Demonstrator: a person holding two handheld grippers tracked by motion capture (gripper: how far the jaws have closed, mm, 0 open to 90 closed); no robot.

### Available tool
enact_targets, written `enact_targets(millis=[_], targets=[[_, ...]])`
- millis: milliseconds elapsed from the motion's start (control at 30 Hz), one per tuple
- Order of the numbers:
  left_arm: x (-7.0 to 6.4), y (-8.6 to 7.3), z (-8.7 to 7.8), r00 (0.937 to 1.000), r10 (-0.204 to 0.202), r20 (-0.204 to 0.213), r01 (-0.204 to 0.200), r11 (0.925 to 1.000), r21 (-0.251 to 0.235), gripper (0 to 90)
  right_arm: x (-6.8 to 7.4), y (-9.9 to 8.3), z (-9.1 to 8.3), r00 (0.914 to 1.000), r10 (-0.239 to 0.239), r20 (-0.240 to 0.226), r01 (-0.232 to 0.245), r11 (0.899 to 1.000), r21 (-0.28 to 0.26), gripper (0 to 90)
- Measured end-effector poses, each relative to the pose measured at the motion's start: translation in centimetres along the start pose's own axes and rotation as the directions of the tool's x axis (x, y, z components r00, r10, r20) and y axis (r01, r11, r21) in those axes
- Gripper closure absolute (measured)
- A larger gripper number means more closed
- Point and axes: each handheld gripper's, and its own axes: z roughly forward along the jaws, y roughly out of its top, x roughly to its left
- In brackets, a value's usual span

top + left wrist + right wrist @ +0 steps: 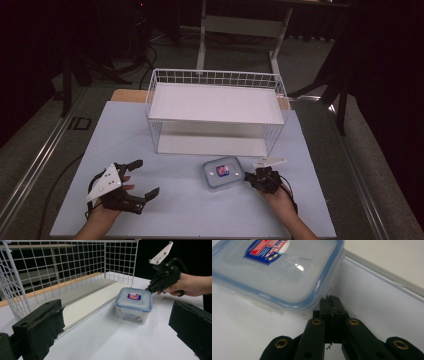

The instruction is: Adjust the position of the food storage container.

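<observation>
The high view is dim, its surroundings near black, with only the pale surface [190, 200] lit, seemingly from overhead. A small glare spot sits on the container lid [287, 270], whose near edges blur softly.

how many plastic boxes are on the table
1. The lidded plastic box sits in front of the wire basket, by the tip of the right tool. Nothing shows inside the basket.
</observation>
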Motion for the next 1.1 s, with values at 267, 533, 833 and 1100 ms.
enact_targets(millis=[267, 533, 833, 1100], targets=[[0.0, 0.0, 0.1, 1.0, 0.0, 0.004, 0.0, 1.0, 0.002, 0.6, 2.5, 0.6, 0.5, 0.9957, -0.027, -0.089, 0.029, 0.999, 0.018, 90.0], [-0.1, 0.0, 0.1, 1.0, 0.006, 0.006, -0.006, 1.0, 0.002, 0.6, 2.0, 1.2, 1.1, 0.9991, -0.036, -0.021, 0.036, 0.999, 0.009, 90.0], [-0.1, -0.1, 0.2, 0.9999, 0.003, 0.011, -0.004, 1.0, 0.008, 0.6, 3.8, 1.0, 1.1, 0.9958, -0.074, -0.054, 0.075, 0.997, 0.016, 90.0], [-0.1, -0.1, 0.4, 0.9998, 0.005, 0.02, -0.005, 0.9999, 0.013, 0.6, 4.1, 0.9, 1.4, 0.9959, -0.05, -0.076, 0.051, 0.999, 0.009, 90.0]])
